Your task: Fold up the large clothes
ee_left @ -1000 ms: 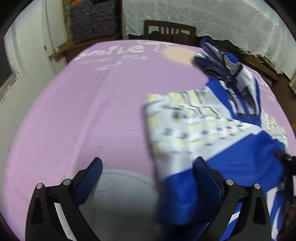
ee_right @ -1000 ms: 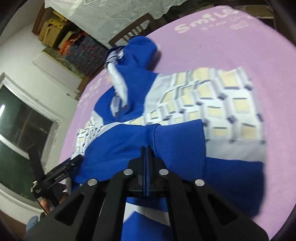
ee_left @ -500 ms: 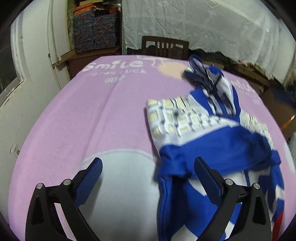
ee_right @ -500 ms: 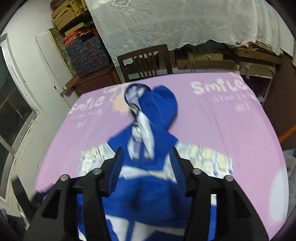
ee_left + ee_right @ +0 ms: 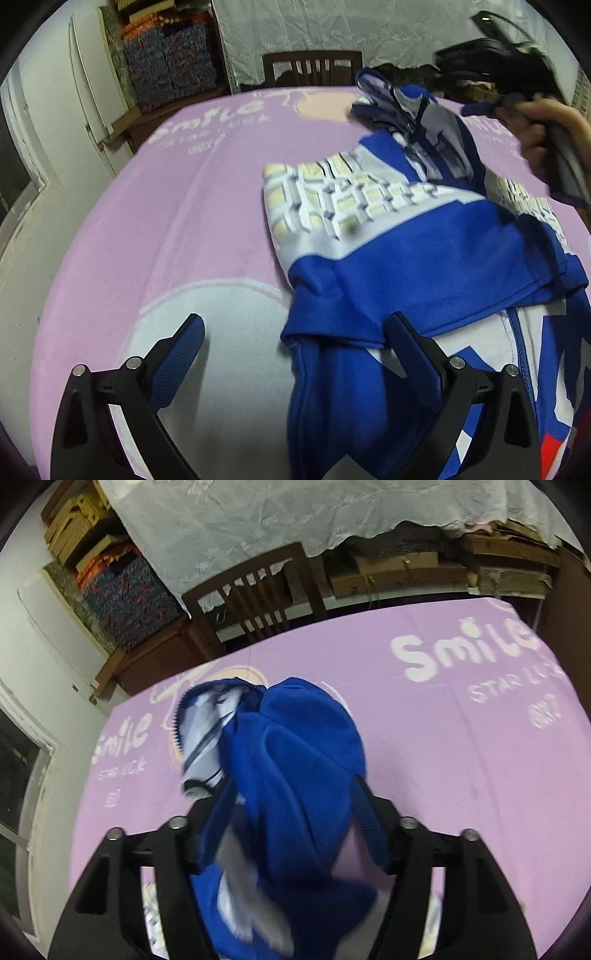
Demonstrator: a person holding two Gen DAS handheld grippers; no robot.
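Right hand-held gripper [image 5: 286, 812], jaws apart, straddles blue hood [image 5: 295, 746] on purple blanket [image 5: 461, 757].

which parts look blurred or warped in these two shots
Left wrist view: the person's hand at upper right is motion-smeared, and the purple blanket bulges from fisheye. Right wrist view: the blue jacket blurs between the open tongs.

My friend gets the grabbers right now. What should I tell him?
Left hand-held gripper: open, holding nothing, low over the near edge of the blue jacket.
Right hand-held gripper: open, its fingers either side of the jacket's hood.
The jacket lies on the purple blanket, both sleeves already folded across it.
Left: fold the hood in, then fold the body up.
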